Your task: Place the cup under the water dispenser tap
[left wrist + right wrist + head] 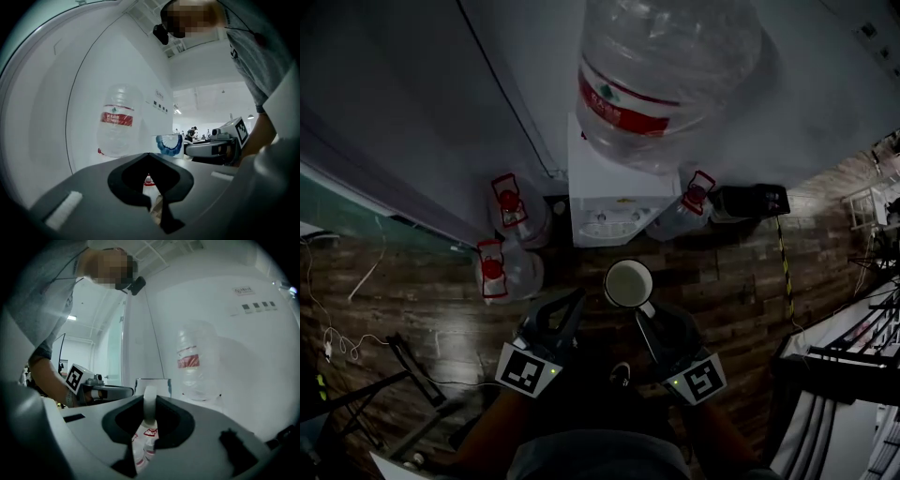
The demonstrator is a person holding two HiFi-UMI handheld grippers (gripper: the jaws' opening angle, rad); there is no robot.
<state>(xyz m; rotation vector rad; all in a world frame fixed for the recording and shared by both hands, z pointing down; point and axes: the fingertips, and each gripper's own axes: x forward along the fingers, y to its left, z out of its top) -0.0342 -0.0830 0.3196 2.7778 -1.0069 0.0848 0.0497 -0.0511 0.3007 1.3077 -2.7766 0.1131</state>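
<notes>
Right gripper: jaws clamped on the cup's white handle, so it's got the mug held out right in front of it
Left gripper: jaws pinched together with nothing in them, just off to the left of the other one
Cup: white, open side up, right at the right gripper's tips, not under the tap yet
Water dispenser: white, straight ahead of the cup, close but not touching
Big bottle: upside down on top of the dispenser, red label
Spare bottles: red caps, on the floor, two ahead-left of the left gripper, one ahead-right of the right gripper
</notes>
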